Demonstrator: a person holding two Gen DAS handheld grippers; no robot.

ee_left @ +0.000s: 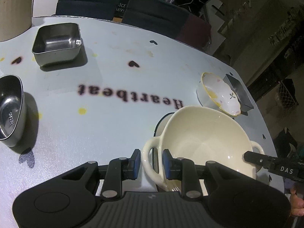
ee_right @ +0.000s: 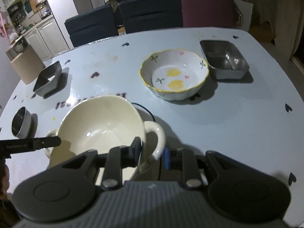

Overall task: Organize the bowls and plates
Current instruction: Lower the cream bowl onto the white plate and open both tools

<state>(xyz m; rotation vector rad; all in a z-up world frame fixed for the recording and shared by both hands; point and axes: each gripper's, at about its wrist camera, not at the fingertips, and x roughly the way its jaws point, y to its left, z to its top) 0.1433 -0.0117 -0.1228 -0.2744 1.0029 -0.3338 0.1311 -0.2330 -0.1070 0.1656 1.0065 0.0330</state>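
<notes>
Heartbeat-print table (ee_left: 106, 125): cream bowl (ee_left: 205, 140) glazed, heavy, breakable. You straddle its loop handles, left gripper (ee_left: 152, 163) and right gripper (ee_right: 152, 153), pads not clamped.

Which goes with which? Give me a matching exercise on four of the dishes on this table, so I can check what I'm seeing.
Things:
1. cream bowl
2. flowered bowl
3. square steel dish
4. rectangular steel tray

Descriptions:
a. yellow rim
b. near the beige box
c. a loop handle on each side
d. steel, right beside the flowered bowl

Pairs: 1-c, 2-a, 3-b, 4-d
</notes>
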